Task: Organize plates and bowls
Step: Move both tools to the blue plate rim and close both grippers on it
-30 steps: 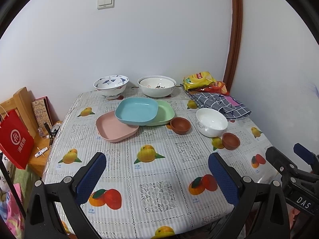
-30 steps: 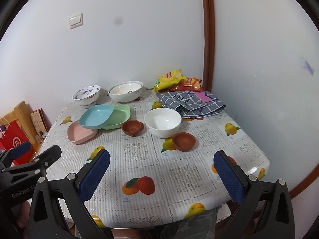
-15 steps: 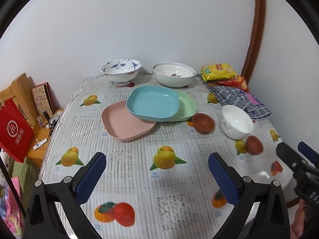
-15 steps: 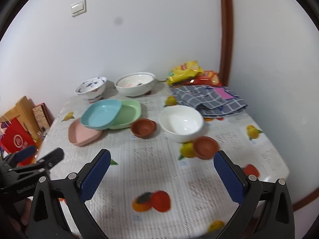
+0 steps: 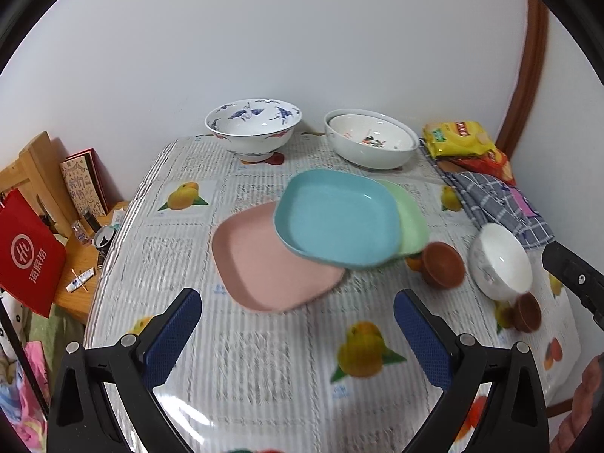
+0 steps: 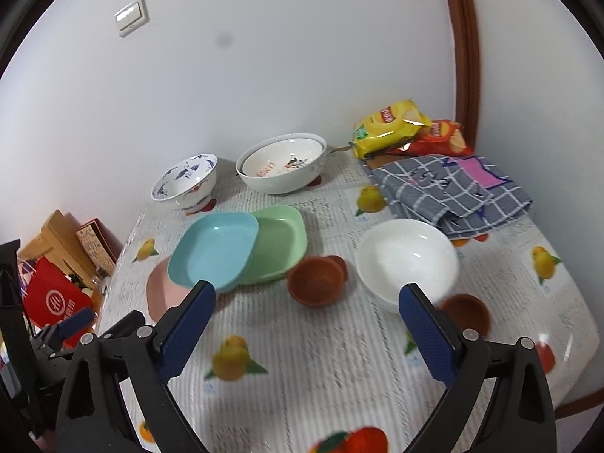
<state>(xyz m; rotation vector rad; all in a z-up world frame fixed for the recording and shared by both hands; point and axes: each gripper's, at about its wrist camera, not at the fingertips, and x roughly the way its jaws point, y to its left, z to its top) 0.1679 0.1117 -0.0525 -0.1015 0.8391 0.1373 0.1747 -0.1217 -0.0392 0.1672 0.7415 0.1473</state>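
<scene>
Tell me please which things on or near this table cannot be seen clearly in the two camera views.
- Pink plate, right wrist view: mostly covered by the blue plate and a gripper finger.
- Near brown bowl, right wrist view: partly behind a finger and motion-blurred.
- Tablecloth print, left wrist view: blurred, unreadable.
- Second bowl nested in the big white bowl: only its rim shows.
- Small items on the wooden side stand: too small to identify.
</scene>
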